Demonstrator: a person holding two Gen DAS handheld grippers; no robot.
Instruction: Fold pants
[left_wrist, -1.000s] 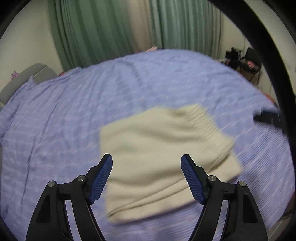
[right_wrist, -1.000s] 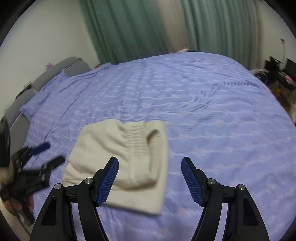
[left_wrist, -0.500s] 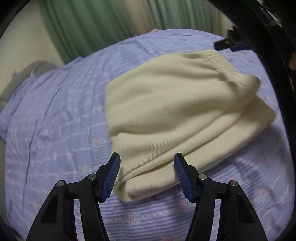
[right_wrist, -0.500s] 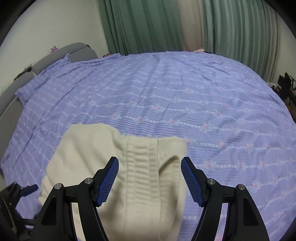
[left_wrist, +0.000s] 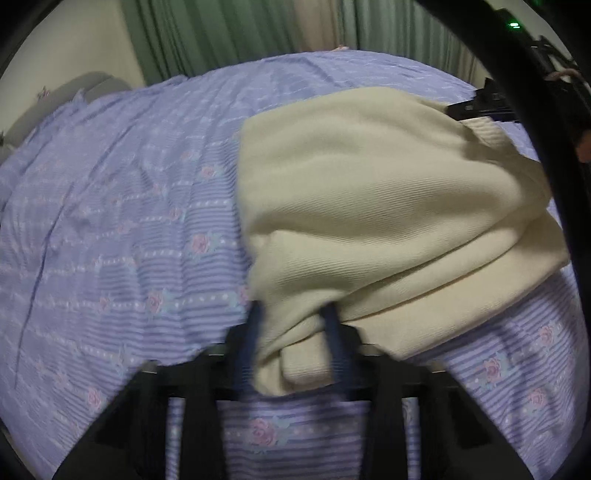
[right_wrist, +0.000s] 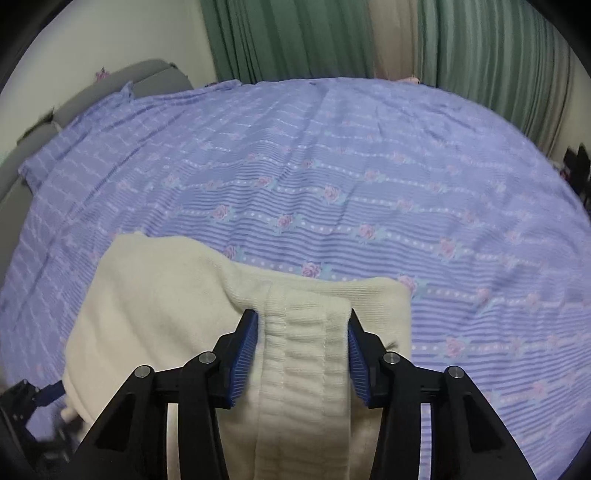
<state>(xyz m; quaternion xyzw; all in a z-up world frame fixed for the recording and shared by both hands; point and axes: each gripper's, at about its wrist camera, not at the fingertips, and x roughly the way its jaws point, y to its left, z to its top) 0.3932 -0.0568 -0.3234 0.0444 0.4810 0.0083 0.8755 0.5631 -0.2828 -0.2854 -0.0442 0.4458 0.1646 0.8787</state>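
Observation:
Cream folded pants (left_wrist: 388, 206) lie on a purple flowered bedsheet (left_wrist: 110, 240). My left gripper (left_wrist: 293, 339), blurred by motion, has its blue pads closing around a bunched corner of the pants. In the right wrist view the pants (right_wrist: 159, 306) lie low in the frame. My right gripper (right_wrist: 301, 339) has its pads on both sides of the ribbed waistband (right_wrist: 306, 350), touching it. The left gripper shows at the lower left of the right wrist view (right_wrist: 26, 398); the right gripper shows at the upper right of the left wrist view (left_wrist: 487, 105).
The bedsheet (right_wrist: 332, 166) covers the whole bed. Green curtains (right_wrist: 295, 40) hang behind it. A grey headboard (right_wrist: 110, 88) stands at the far left. Dark furniture (right_wrist: 576, 166) sits off the right edge of the bed.
Both grippers have moved down onto the pants and narrowed. The left now pinches a corner of the fold; the right now brackets the waistband.

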